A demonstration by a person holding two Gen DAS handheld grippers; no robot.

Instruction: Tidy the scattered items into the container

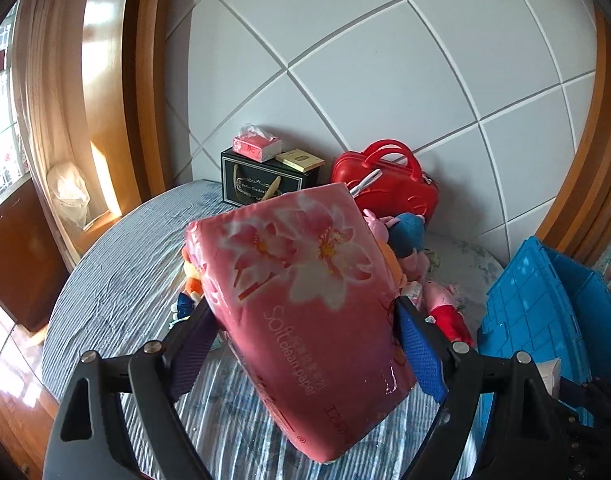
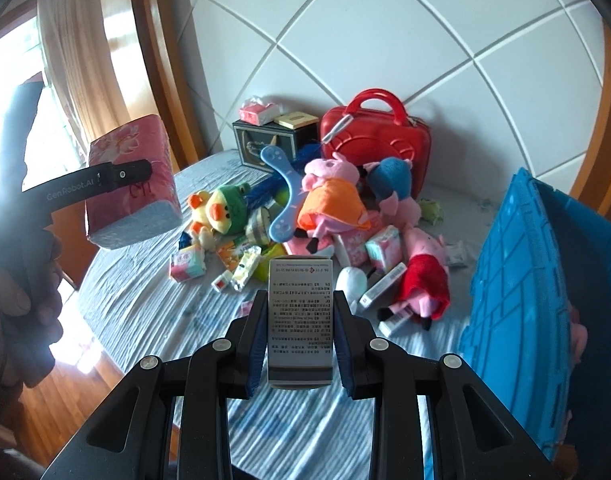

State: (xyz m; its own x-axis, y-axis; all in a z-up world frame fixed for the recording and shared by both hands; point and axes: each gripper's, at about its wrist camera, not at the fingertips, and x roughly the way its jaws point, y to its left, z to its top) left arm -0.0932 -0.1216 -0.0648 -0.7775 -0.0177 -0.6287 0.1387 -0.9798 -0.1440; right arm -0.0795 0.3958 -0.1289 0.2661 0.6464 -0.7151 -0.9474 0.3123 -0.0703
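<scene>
The left gripper is clamping the tissue pack, the right gripper the small box; the blue crate is sitting nearer the right one, at the bed's right edge.

The right gripper clamps a small printed box between its fingers. Ahead, toys lie heaped on the striped bed; a blue crate stands right. The left gripper holds a pink tissue pack.

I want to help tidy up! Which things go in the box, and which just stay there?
For the job:
pink tissue pack, held
small printed box, held
plush toys
blue crate

Probably just lying about:
red case
dark gift box
</scene>
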